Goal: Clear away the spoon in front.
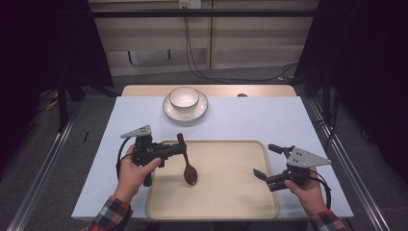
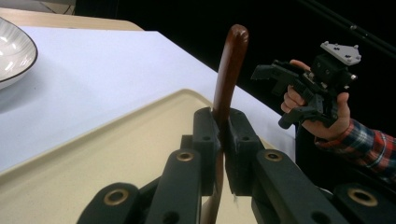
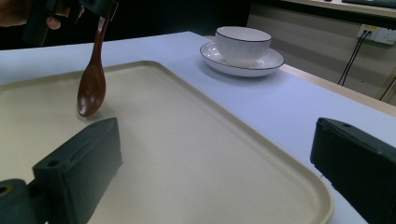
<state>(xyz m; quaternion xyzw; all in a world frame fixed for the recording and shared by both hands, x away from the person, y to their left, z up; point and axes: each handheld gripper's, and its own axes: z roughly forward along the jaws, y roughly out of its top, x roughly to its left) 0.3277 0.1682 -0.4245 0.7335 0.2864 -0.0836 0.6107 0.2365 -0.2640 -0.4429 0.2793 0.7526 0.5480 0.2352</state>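
**Now the spoon hangs over the tray**

Just left of the tray's middle, the left gripper [image 1: 179, 149] has its jaws clamped on the handle of a dark wooden spoon [image 1: 189, 172]. From the left gripper view the handle [image 2: 229, 70] rises straight up out of the closed jaws, its rounded end well above them. The spoon tilts, bowl end down and nearer the person. In the right gripper view the bowl [image 3: 91, 95] hangs close over the tray's surface with a shadow right beneath it; I cannot tell whether it touches.

The tray [image 1: 240, 202] is beige with a raised rim and sits on the near half of a pale blue table [image 1: 269, 120]. The left hand [image 1: 134, 173], in a plaid sleeve, holds its gripper at the tray's left edge.

At the tray's right edge the right gripper [image 1: 267, 161] is held in the right hand [image 1: 308, 190], its jaws wide apart with nothing between them, pointing left across the tray.

Far across the table, well apart from the tray, a white cup [image 1: 184, 98] with a dark rim stands on a white saucer [image 1: 199, 113].
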